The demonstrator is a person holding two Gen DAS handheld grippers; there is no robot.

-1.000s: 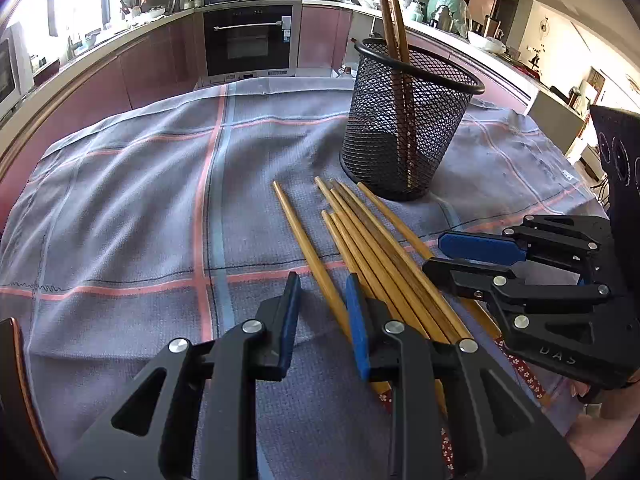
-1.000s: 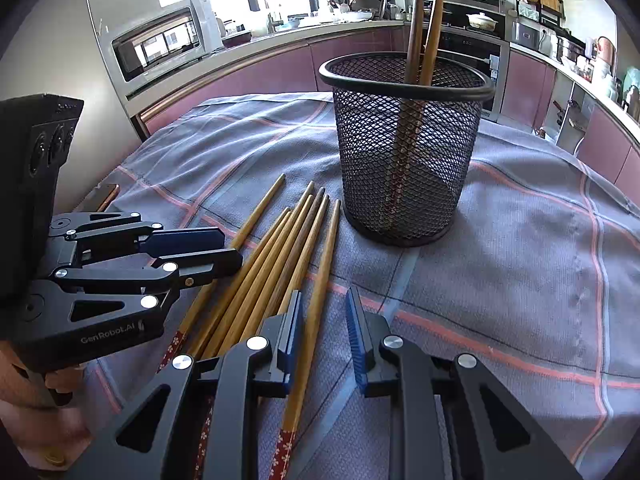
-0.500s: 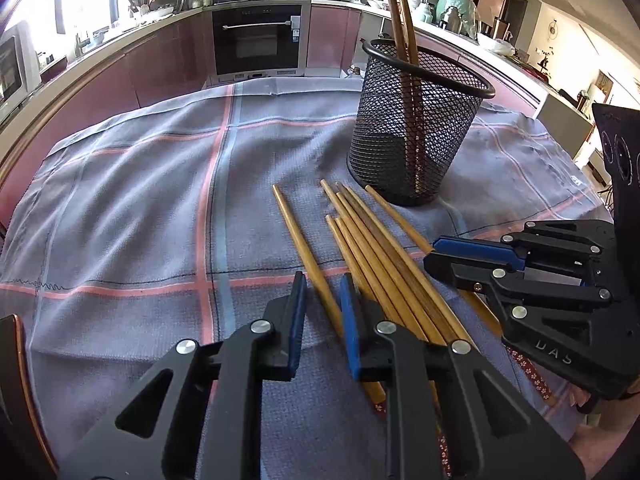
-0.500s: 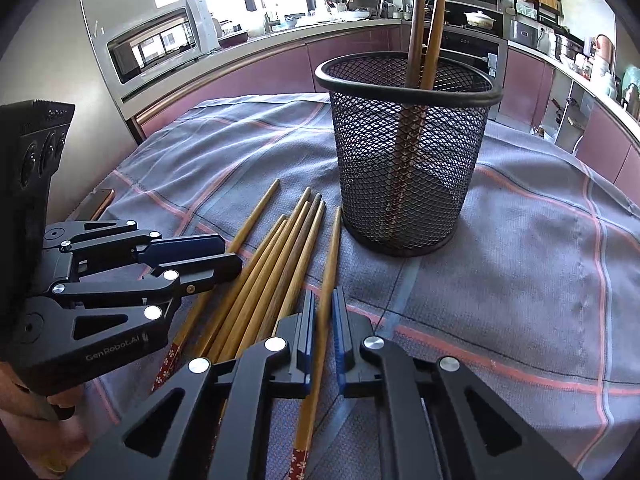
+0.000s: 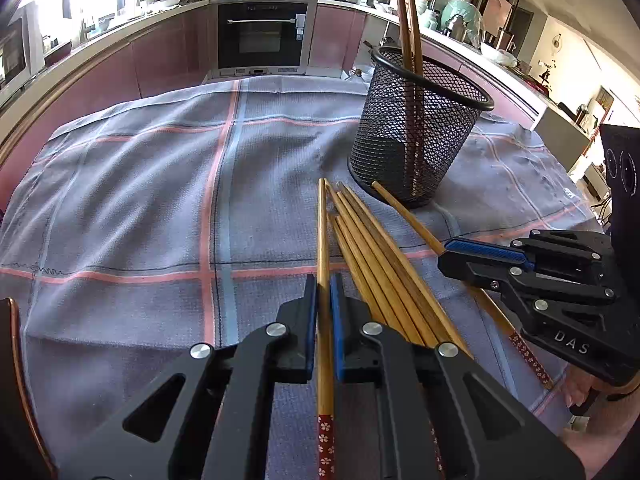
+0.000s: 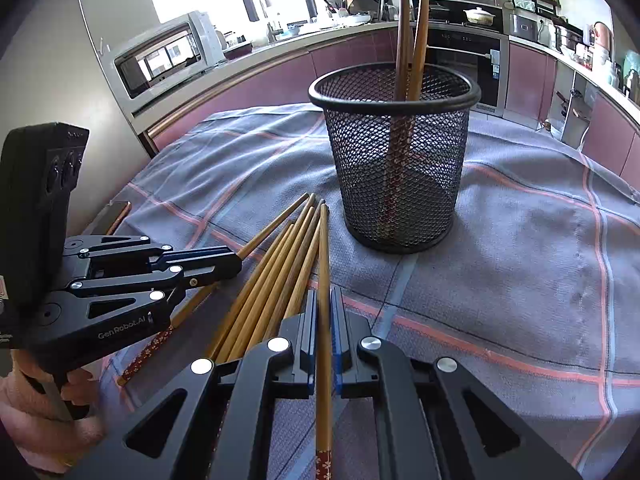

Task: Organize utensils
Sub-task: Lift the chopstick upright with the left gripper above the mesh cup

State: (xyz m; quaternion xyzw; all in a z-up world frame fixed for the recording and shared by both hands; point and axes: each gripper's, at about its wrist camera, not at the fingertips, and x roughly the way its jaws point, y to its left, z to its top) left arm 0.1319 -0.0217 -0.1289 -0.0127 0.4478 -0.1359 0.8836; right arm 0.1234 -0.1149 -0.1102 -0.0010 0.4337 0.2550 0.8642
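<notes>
My left tool (image 5: 324, 312) has just closed on one chopstick (image 5: 322, 240) at the left edge of the bundle (image 5: 384, 264) lying on the cloth-covered desk (image 5: 140, 200). My right tool (image 6: 324, 320) has just clamped the rightmost chopstick (image 6: 323, 256). The mesh holder (image 6: 396, 160) stands just beyond, two chopsticks upright inside.

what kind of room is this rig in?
Home kitchen, most likely: a built-in oven under a counter with pots, a microwave by the window, and chopsticks beside a mesh holder on a cloth-covered table.
</notes>
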